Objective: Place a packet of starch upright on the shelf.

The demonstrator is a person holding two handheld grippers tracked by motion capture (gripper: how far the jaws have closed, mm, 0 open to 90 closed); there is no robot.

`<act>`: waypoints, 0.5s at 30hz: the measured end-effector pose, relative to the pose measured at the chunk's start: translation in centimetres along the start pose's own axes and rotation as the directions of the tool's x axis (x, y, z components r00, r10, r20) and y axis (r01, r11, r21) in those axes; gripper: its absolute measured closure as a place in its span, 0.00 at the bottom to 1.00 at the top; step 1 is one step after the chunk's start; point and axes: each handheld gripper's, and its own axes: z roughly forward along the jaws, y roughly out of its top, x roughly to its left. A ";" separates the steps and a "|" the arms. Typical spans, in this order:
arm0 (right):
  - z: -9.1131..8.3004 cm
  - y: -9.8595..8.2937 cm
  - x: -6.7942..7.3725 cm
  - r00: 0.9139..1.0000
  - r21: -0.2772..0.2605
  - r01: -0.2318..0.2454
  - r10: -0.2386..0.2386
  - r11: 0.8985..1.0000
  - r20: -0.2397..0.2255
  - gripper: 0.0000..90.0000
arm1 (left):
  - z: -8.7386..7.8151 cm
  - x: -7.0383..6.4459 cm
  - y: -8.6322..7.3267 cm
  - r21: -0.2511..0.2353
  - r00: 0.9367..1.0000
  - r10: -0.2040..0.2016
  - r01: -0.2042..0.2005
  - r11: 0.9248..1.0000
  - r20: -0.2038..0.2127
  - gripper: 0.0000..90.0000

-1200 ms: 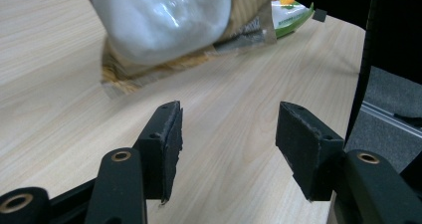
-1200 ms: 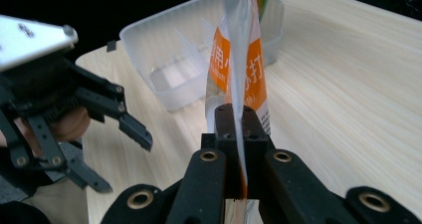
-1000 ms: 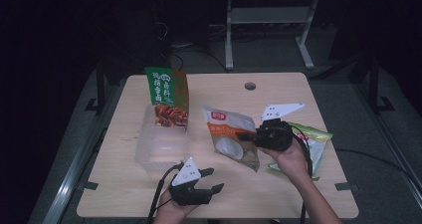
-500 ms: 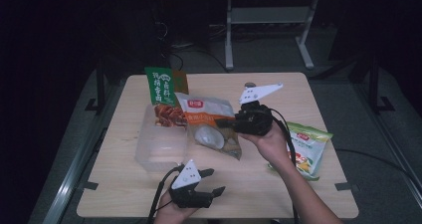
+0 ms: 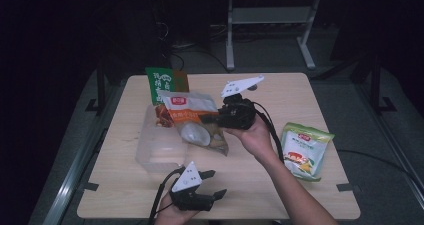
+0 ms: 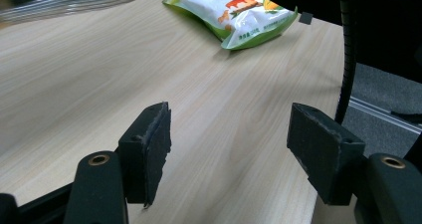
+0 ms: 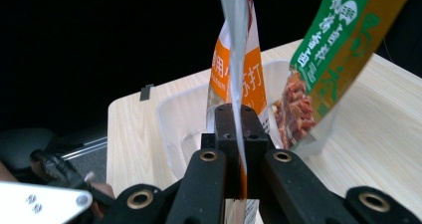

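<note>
High view: right gripper (image 5: 218, 118) at centre of frame, held above the table (image 5: 300, 92), jaws clamped together on the edge of an orange-and-silver snack bag (image 5: 192, 122). The bag hangs out to the left of the gripper, over the right part of a clear plastic tub (image 5: 160, 147) that sits left of centre; whether its low end touches the tub or table, cannot tell

Green bag (image 5: 161, 82) stands at the upper left of the tub, leaning, its lower part inside the tub

Right gripper view: both jaws pressed flat against the thin silver edge of the snack bag (image 7: 234, 64), which rises upright between them to the top of the frame. Tub (image 7: 181, 117) behind it, green bag (image 7: 331, 50) tilted at upper right

Left gripper (image 5: 217, 183) at bottom centre of the high view, low over the table near its front edge, jaws wide apart with nothing between them. Left gripper view: jaws spread over bare wood (image 6: 89, 84)

Light green pouch (image 5: 302, 147) lies flat at the right of the high view, well apart from the tub; same pouch (image 6: 234, 10) at top of the left gripper view
</note>
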 end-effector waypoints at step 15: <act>4.0 1.6 0.3 0.999 -0.002 -0.003 0.003 1.000 -0.043 1.00 | -0.2 -0.2 -0.1 -0.013 1.000 0.005 -0.005 1.000 0.002 0.34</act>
